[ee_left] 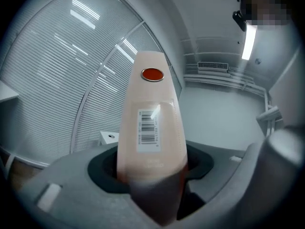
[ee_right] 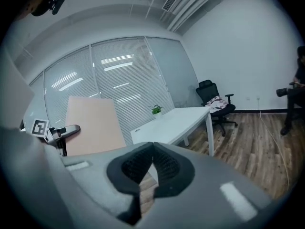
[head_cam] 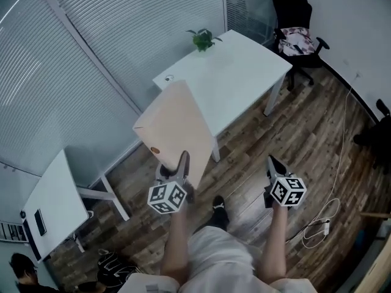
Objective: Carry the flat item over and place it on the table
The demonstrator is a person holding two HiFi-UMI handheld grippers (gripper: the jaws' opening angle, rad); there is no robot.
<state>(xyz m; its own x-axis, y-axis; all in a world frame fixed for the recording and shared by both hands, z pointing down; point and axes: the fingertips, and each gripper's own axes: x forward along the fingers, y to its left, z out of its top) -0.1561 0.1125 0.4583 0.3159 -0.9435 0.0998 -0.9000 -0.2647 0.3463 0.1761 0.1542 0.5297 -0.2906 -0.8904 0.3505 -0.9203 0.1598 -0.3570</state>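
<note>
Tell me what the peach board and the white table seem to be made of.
Board: likely thin plastic or coated card, matte peach; it stands stiff from one gripped edge. Table: smooth white top with a faint sheen, perhaps laminate or painted wood; hard to tell.

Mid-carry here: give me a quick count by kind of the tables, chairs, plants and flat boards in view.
White tables: 2
Office chair: 1
Potted plant: 1
Flat board: 1, clamped in the left gripper
Total: 5
</note>
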